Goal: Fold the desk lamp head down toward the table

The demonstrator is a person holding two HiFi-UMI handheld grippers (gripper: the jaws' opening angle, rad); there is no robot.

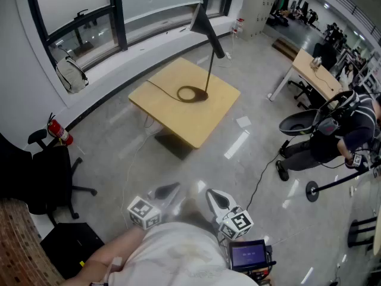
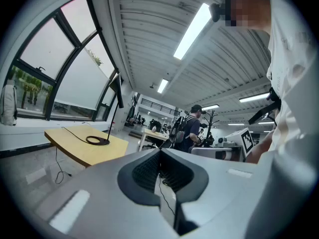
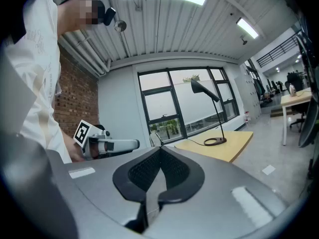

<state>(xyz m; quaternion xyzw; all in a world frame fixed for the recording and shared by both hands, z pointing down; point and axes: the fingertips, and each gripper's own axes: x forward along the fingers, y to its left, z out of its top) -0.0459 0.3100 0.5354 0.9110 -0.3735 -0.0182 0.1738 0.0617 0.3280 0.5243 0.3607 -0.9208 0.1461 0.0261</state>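
A black desk lamp (image 1: pixel 208 52) stands on a light wooden table (image 1: pixel 172 109) far ahead, its thin stem rising from a ring base (image 1: pixel 191 93) to a raised, slanted head (image 1: pixel 206 24). The lamp (image 2: pixel 115 91) shows small in the left gripper view and the lamp (image 3: pixel 205 91) also in the right gripper view. My left gripper (image 1: pixel 169 190) and right gripper (image 1: pixel 215 196) are both shut and hold nothing. They hang close to my body, well short of the table.
A black office chair (image 1: pixel 41 171) and a red fire extinguisher (image 1: pixel 59 132) stand at the left. A cable (image 1: pixel 140 137) hangs off the table's near side. A person (image 1: pixel 342 139) sits by other desks at the right. Grey floor lies between me and the table.
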